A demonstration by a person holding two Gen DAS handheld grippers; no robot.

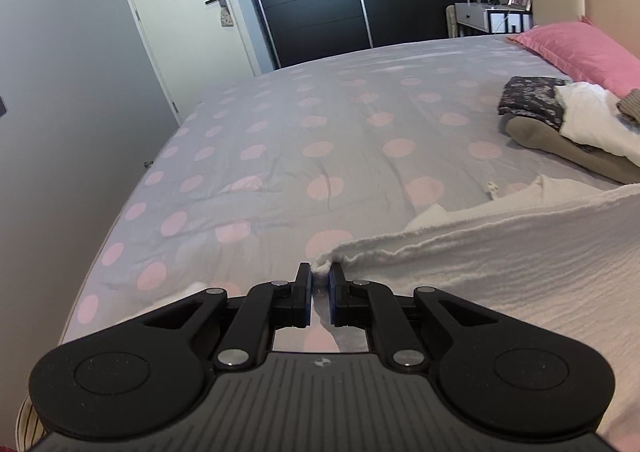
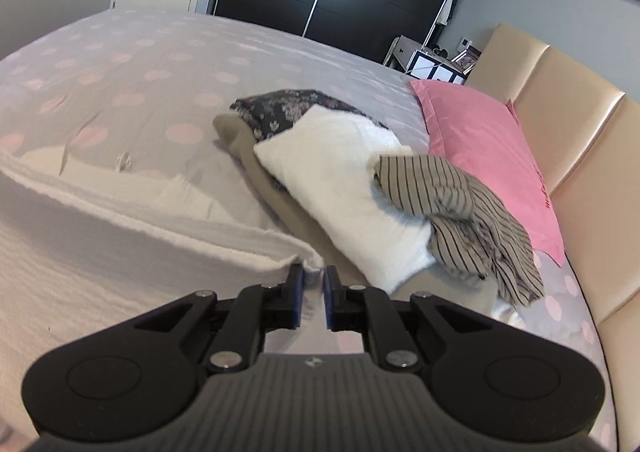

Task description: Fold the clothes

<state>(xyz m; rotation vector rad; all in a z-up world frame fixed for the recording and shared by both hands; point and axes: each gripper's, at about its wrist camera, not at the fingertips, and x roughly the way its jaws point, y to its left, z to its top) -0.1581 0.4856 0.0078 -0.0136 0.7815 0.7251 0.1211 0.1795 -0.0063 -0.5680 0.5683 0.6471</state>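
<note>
A white textured garment [image 1: 500, 272] is stretched over the polka-dot bed between both grippers. My left gripper [image 1: 320, 276] is shut on its left corner, and a tuft of white fabric shows between the blue pads. In the right wrist view the same white garment [image 2: 120, 252] runs off to the left. My right gripper [image 2: 313, 279] is shut on its right corner, with the cloth bunched against the left pad. The lifted edge forms a doubled fold line across both views.
A pile of clothes [image 2: 340, 179] lies ahead: a dark floral piece, a white one, a beige one and a striped shirt [image 2: 460, 211]. A pink pillow [image 2: 480, 147] rests against the beige headboard [image 2: 560, 111]. The bed's left edge [image 1: 132, 191] drops toward a door and dark wardrobe.
</note>
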